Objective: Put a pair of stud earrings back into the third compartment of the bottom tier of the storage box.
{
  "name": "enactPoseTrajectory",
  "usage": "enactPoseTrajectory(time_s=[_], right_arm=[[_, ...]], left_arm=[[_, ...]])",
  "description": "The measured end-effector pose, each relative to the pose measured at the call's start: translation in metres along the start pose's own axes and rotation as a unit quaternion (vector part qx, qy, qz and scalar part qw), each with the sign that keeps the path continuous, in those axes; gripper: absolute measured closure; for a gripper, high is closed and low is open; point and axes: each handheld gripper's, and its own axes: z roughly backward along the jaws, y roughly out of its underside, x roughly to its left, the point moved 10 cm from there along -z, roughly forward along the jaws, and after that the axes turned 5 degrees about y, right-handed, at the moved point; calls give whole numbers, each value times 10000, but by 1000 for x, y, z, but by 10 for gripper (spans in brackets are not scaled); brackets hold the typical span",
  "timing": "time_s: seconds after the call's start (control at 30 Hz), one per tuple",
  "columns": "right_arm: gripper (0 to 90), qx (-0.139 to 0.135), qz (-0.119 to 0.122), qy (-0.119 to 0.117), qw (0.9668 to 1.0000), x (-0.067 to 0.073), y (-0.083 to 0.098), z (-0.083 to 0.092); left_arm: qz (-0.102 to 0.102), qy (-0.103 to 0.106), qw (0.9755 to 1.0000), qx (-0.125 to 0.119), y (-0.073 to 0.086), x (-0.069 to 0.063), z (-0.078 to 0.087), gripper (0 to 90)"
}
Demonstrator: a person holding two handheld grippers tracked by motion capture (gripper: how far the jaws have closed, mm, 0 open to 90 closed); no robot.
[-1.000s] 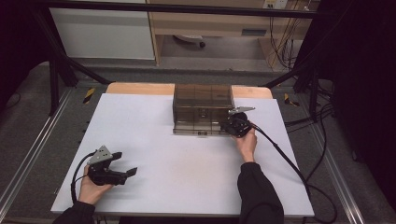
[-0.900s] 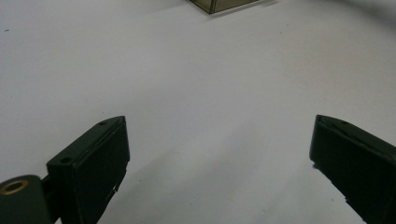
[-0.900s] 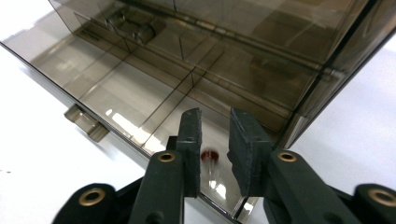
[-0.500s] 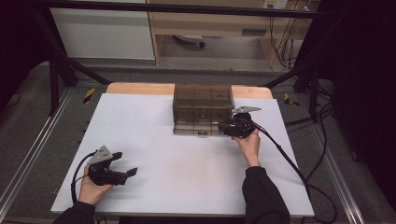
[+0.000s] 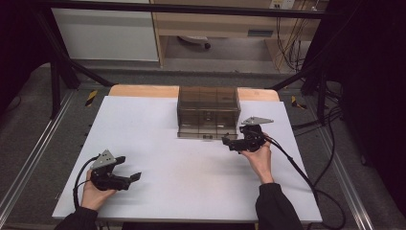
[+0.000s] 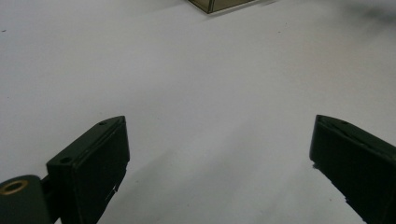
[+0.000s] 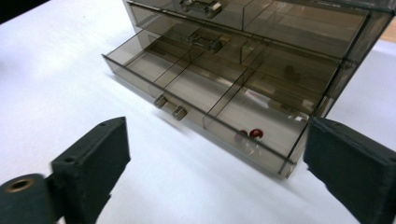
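– Item one?
– Drawer (image 7: 201, 100): bottom of the smoky organiser (image 5: 208, 111), far centre of table (image 5: 143, 143), pulled out; small red bead (image 7: 255, 133) inside.
– Grippers?
– Mine: right gripper (image 5: 231, 142) just opened, empty, beside the drawer; left gripper (image 5: 130, 178) spread, parked near-left.

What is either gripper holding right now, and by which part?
Nothing is held. The right gripper has just been opening, with its jaws wide and empty in front of the drawer of the smoky plastic organizer. The left gripper is open over the bare table.
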Motion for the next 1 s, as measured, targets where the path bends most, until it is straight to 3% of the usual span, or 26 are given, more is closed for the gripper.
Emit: enactPoseTrajectory(time_s=[0.27, 0.63, 1.0], right_arm=[[15, -28, -26, -134, 9999, 5, 12, 19], [7, 35, 50, -319, 9995, 12, 42, 36], [7, -4, -17, -404, 9992, 5, 70, 52]], left_arm=[[-5, -1, 10000, 0, 0, 0, 0, 46], [-10, 5, 10000, 9, 0, -1, 0, 45], [-14, 19, 10000, 18, 0, -2, -1, 45]])
